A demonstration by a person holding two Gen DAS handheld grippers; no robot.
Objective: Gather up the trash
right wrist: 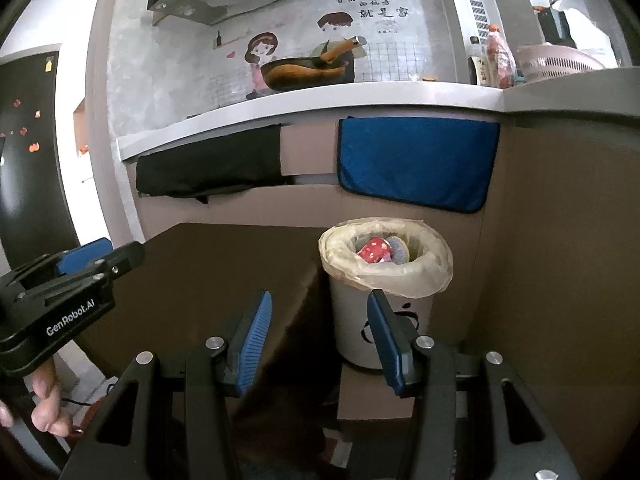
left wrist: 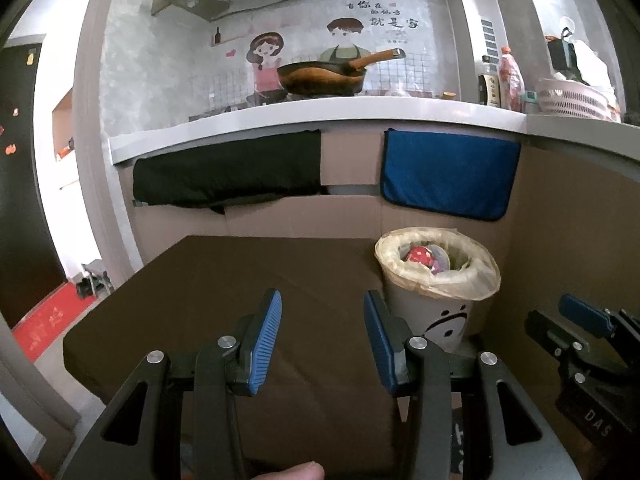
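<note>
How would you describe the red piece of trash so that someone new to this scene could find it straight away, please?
Find the blue cloth hanging under the white counter; below it stands a white bin lined with a pale bag, beside the brown table. Inside lies the red item with pale spots, the only red thing there, next to a greyish round piece.

The dark brown surface (left wrist: 192, 300) lies bare; the lined white bin (left wrist: 436, 304) stands at its right edge, seemingly beside rather than on it.
</note>
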